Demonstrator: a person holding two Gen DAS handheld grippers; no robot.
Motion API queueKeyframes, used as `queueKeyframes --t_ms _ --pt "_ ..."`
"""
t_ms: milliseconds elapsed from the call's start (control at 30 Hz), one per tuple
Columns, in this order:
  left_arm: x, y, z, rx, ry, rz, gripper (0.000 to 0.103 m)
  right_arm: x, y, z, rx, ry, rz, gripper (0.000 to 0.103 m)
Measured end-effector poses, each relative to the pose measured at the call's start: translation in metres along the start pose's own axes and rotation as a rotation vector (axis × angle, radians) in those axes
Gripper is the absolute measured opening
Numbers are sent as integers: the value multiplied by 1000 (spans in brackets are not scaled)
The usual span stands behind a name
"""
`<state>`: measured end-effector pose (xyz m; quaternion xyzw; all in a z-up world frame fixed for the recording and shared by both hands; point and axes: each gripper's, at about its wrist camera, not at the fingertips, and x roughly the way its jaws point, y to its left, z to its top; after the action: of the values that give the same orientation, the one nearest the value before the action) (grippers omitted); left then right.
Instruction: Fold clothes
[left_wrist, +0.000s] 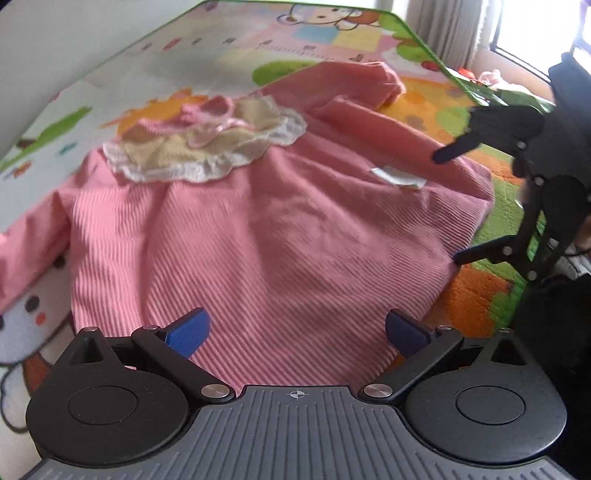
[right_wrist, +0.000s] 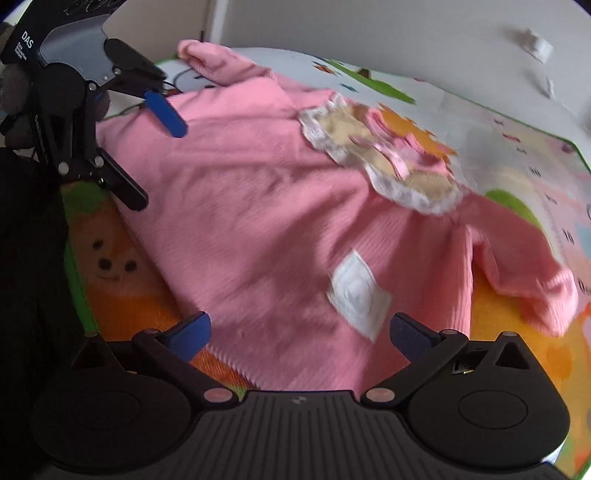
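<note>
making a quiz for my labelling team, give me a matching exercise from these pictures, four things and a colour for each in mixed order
Things:
1. dress
2. collar
3. label
4. finger pads of the left hand-held gripper

Colours:
A. blue
B. white
C. pink
D. beige with white lace edging

Pairs: 1-C, 2-D, 3-B, 4-A

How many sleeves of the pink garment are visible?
2. One sleeve lies spread at the left-wrist view's left edge; the other sleeve is bunched beyond the lace collar, far right.
</note>
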<state>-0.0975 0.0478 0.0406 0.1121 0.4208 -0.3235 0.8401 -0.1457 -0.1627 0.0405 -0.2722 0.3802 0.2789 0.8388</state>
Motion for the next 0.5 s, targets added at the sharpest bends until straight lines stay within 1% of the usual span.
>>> queueKeyframes --t_ms 100,133,167,267,300,333,367,400,467,500 --pt "-3 2 1 -16 -5 -22 103 -2 -6 -7 47 -1 -26 103" --pt "-8 0 0 -7 -12 -43 103 -4 -7 -7 47 -12 -5 103" --pt "-12 -2 -2 7 -12 -61 103 -6 -7 -7 44 -21 12 103" --pt "-15 -11 -8 40 10 -88 103 -6 1 -11 0 -10 0 103" --pt "-14 -12 -10 39 23 -94 103 -5 4 -12 -15 -6 -4 103" --pt "-12 -10 -13 11 39 -115 103 -5 6 -13 -25 -4 -6 103" --pt "-11 -8 -16 -14 52 -135 103 -6 4 -12 -5 -14 2 103" --pt "-14 -7 -18 -30 48 -149 103 -11 0 -11 19 -38 28 103" --pt "-18 -5 -18 -55 47 -167 103 -21 -7 -5 56 -100 85 103" --pt "-20 -3 -16 -64 49 -172 103 -27 -11 -1 65 -129 95 103"
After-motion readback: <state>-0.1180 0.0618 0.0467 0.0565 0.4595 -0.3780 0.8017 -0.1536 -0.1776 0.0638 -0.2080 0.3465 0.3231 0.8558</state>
